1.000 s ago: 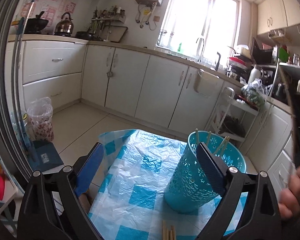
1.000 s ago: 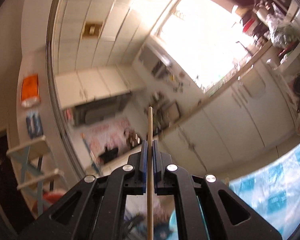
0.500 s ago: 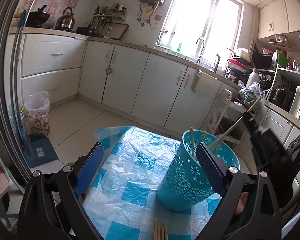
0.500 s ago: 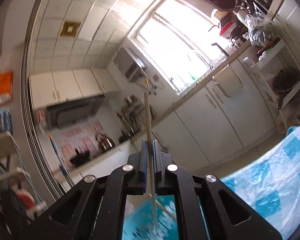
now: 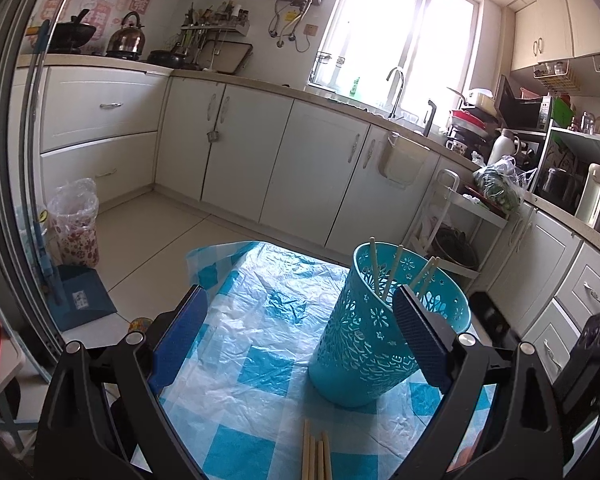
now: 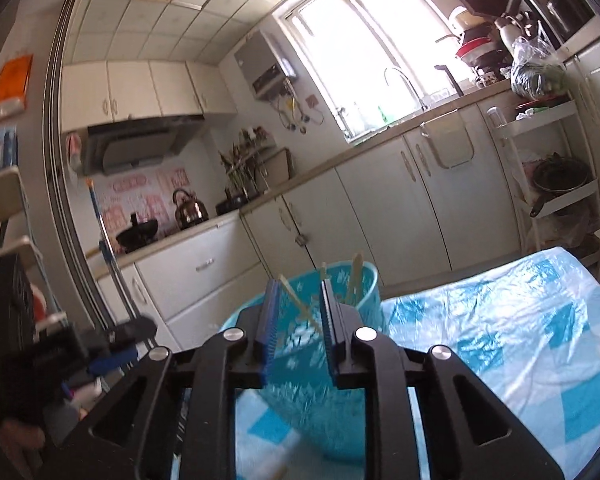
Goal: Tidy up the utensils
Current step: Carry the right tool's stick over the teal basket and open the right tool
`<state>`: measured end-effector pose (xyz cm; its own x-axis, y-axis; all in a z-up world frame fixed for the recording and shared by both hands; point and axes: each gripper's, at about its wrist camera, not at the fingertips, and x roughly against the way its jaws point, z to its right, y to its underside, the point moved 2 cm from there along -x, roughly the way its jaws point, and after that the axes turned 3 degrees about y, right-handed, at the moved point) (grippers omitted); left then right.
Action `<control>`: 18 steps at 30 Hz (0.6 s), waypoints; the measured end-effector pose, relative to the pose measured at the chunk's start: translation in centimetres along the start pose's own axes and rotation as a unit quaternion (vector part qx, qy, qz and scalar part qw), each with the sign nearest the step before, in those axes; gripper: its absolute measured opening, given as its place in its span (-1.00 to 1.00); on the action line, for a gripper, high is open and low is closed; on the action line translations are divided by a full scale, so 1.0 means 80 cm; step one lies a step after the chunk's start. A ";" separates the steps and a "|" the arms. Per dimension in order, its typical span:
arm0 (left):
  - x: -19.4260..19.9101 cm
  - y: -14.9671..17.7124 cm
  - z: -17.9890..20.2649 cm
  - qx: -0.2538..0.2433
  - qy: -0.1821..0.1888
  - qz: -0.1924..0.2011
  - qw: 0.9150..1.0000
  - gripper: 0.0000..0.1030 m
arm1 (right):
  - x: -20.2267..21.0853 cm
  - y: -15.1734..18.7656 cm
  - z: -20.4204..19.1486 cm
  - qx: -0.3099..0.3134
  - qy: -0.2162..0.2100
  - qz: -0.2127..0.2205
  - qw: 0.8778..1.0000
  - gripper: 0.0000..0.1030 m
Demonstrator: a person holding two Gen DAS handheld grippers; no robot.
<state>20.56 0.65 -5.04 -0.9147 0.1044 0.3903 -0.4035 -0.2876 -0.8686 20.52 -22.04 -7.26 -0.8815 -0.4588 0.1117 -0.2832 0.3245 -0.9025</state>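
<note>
Chopstick released: right hand-held gripper (image 6: 296, 300) parted over holder (image 5: 380, 344); left (image 5: 300, 312) spread.

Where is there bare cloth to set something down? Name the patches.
Free: the checked cloth left of the blue basket, running to its far edge; also the stretch right of the basket in the right wrist view. Crowded: the near edge, where loose chopsticks lie just in front of the basket.

Teal holder beside a wide-open left gripper

The left gripper (image 5: 300, 320) hangs with jaws spread; the perforated teal holder (image 5: 380, 344) holds chopsticks (image 5: 384, 272), loose chopsticks (image 5: 316, 456) lying on the checked cloth (image 5: 240, 360).
</note>
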 end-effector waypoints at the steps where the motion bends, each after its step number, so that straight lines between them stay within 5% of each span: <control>1: 0.001 -0.001 -0.001 0.000 0.000 0.000 1.000 0.74 | 0.003 0.002 -0.001 -0.001 -0.001 -0.003 1.000 -0.51; 18: 0.001 0.016 -0.012 -0.007 -0.007 -0.028 1.000 0.74 | 0.034 0.047 -0.022 -0.007 0.008 -0.100 0.995 -0.14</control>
<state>19.97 1.22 -6.45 -0.8905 0.1062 0.4424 -0.4540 -0.2693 -0.8493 16.41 -20.59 -9.64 -0.8131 -0.5022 0.2944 -0.4582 0.2404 -0.8557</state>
